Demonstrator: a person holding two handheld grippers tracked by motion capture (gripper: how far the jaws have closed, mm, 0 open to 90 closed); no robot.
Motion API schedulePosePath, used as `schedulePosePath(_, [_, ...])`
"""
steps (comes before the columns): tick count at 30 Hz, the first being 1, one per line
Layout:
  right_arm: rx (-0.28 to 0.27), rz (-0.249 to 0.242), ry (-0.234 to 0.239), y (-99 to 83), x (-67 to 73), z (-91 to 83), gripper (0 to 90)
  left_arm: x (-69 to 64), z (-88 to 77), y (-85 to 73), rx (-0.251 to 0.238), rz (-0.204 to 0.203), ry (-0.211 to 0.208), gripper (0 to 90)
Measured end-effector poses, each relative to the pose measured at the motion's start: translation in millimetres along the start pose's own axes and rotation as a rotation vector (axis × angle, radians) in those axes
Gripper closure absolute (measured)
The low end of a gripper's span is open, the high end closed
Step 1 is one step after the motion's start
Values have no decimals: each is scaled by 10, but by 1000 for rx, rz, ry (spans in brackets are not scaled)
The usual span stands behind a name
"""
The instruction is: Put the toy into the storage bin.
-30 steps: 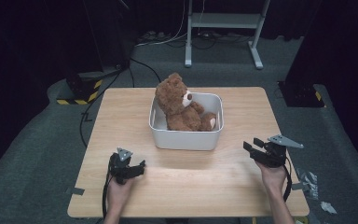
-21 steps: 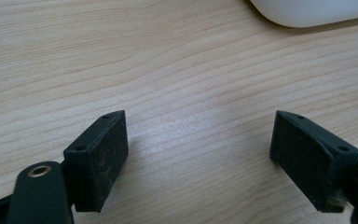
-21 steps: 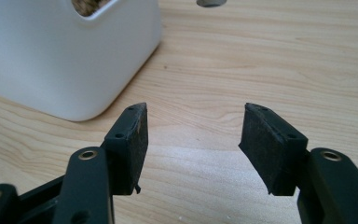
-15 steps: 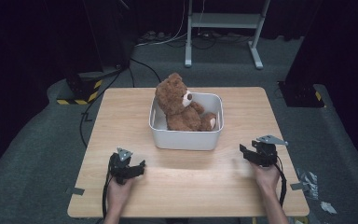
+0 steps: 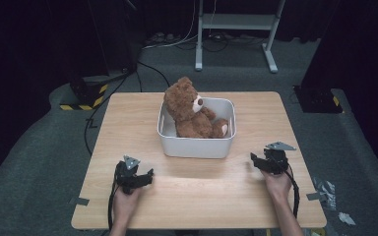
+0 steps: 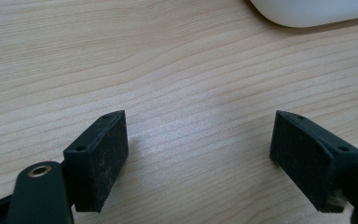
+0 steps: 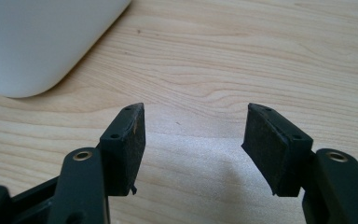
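Right gripper (image 5: 256, 161): held in the person's right hand (image 5: 277, 183) near the front right of the table (image 5: 275, 105). The jaws have just been opening and stand spread with nothing between them; the right gripper view shows bare wood between the pads (image 7: 129, 140). It sits low over the tabletop, just off the front right corner of the white tub (image 5: 197, 146), apart from it. A grey three-cornered plate (image 5: 280, 145) rides on top and a black cable (image 5: 294, 194) trails back along the forearm.

Left gripper (image 5: 146, 175): held in the person's left hand (image 5: 124, 201) near the front left of the table. Jaws spread wide, nothing between them; in the left gripper view the pads (image 6: 103, 158) frame plain wood grain, with the tub's rounded corner at the upper right edge. Well apart from the tub.

White tub: rectangular plastic bin, centre of the table, between and beyond the two grippers.

Teddy bear (image 5: 189, 110): brown plush, seated upright inside the tub against its left side, head above the rim, pale muzzle turned to the right, feet toward the tub's right wall. Touched by neither gripper.

Table: light wood, square, on grey carpet (image 5: 39, 147).

Surroundings: metal stand (image 5: 236, 22) and loose cables on the floor beyond the table; black-and-yellow striped tape (image 5: 81, 101) at the left.
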State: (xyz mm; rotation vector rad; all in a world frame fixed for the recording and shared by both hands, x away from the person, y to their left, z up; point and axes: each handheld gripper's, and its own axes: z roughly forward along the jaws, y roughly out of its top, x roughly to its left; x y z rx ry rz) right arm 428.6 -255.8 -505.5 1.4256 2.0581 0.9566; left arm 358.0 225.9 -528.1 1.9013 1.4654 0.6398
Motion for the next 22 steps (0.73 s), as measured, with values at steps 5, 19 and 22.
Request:
schedulePosePath(5, [45, -12, -19, -20, -1, 81, 366, 0, 0, 0, 0, 0, 0, 189])
schedulePosePath(19, [41, -12, -33, -64, -24, 183, 299, -1, -1, -1, 0, 2, 1, 190])
schedulePosePath(22, [41, -12, -32, -64, -25, 183, 299, -2, -1, -3, -3, 0, 0, 189])
